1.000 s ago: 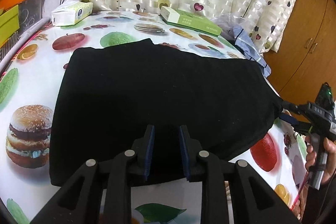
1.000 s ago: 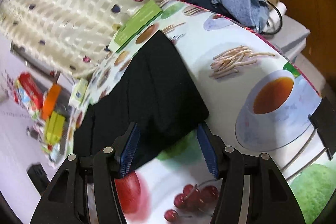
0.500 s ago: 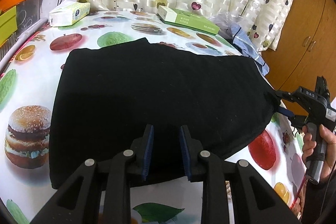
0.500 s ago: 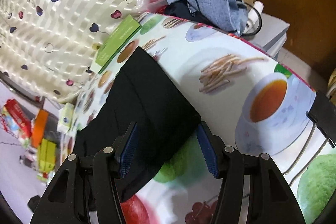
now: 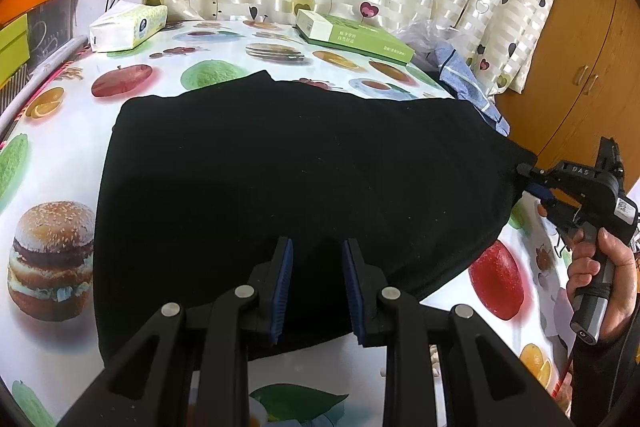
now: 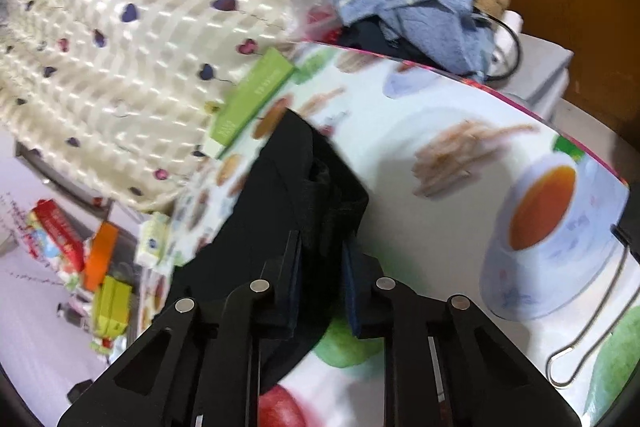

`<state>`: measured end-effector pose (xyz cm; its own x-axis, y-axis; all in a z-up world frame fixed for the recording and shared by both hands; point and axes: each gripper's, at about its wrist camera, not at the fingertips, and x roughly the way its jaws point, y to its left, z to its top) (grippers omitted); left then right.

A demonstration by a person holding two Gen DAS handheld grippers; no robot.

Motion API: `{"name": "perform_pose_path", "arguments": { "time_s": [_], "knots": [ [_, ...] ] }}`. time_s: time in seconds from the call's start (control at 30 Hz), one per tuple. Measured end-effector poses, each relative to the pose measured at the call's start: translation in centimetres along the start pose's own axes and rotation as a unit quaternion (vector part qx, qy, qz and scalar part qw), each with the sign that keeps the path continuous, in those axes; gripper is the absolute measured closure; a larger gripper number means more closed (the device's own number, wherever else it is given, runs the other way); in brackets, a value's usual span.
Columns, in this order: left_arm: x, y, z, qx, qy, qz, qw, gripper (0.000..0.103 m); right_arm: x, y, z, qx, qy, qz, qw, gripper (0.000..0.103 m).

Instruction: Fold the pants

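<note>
Black pants (image 5: 288,179): folded into a broad dark slab, lying flat across the middle of the table (image 5: 56,163), which wears a food-print oilcloth; near edge close to the table's front edge, far edge toward the curtain side.

Left gripper (image 5: 317,255): poised over the pants' near edge, blue-padded jaws standing narrowly apart with fabric visible between them; whether the pads pinch the cloth cannot be told.

Right gripper (image 6: 320,251): at the pants' right-hand corner, near the table's right edge; jaws drawn close around a bunched fold of black fabric, gripping it. In the left wrist view the same gripper (image 5: 528,183) meets that corner, held by a bare hand (image 5: 600,275).

Green box (image 5: 352,35): back edge of table. Tissue pack (image 5: 128,27): back left corner. Blue garment (image 6: 416,7): heaped past the back right corner. Wire hanger (image 6: 588,327): right edge.
</note>
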<state>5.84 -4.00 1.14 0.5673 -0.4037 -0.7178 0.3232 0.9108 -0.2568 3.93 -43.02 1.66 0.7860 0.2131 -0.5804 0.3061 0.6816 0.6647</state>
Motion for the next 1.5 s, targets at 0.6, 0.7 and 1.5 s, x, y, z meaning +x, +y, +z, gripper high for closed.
{"name": "perform_pose_path", "arguments": {
  "time_s": [0.6,0.7,1.5],
  "knots": [
    [-4.1,4.2,-0.3,-0.056,-0.055,0.027,0.9965,0.075,1.2,17.6,-3.0,-0.259,0.049,0.154,0.952,0.086],
    [-4.7,5.8,-0.6,-0.078,-0.061,0.038,0.9944,0.075,1.8,20.4,-5.2,-0.300,0.071,0.173,0.935,0.086],
    [-8.1,11.6,-3.1,-0.151,-0.087,0.071,0.9820,0.075,7.3,23.6,-19.7,-0.451,0.275,0.216,0.821,0.054]
  ]
}}
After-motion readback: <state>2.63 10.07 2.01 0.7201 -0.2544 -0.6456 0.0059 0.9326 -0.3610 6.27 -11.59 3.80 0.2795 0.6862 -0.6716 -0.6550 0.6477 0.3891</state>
